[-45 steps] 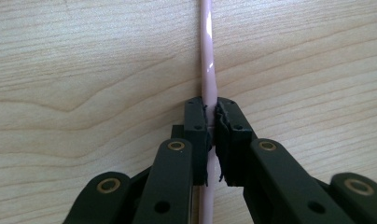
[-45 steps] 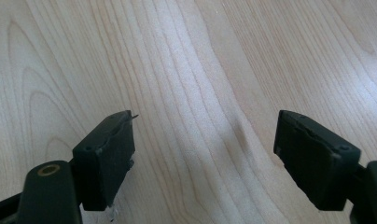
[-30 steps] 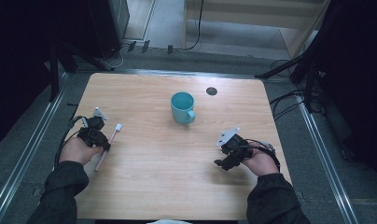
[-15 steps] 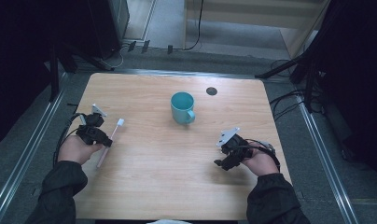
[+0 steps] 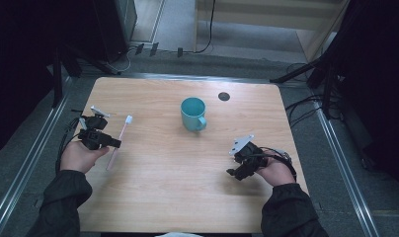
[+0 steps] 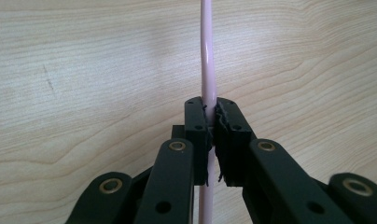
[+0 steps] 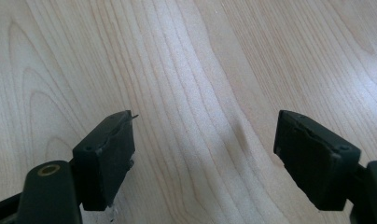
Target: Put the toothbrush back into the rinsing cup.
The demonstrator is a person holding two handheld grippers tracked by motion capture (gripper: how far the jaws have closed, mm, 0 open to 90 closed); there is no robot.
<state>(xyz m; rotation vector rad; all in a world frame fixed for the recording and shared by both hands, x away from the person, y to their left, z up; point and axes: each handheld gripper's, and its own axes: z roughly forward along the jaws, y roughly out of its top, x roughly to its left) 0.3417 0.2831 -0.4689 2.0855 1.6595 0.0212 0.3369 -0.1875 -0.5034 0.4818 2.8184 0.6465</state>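
Note:
A pink toothbrush (image 5: pixel 119 139) with a white head lies on the left side of the wooden table (image 5: pixel 158 197). My left gripper (image 5: pixel 114 143) is shut on its handle near the middle; in the left gripper view the pink handle (image 6: pixel 207 60) runs straight up between the closed jaws of the left gripper (image 6: pixel 211 122). A teal mug (image 5: pixel 193 113) stands upright at the centre back, handle toward the right front. My right gripper (image 5: pixel 233 172) rests low at the right front, open, with bare wood between its fingers (image 7: pixel 105 158) in the right gripper view.
A small dark round hole (image 5: pixel 223 96) sits in the table behind and to the right of the mug. Cables (image 5: pixel 306 106) trail on the floor past the right edge. Metal rails (image 5: pixel 34 158) run along both sides of the table.
The left gripper has shifted slightly left and back along the toothbrush and now holds its handle. The right gripper has stayed still.

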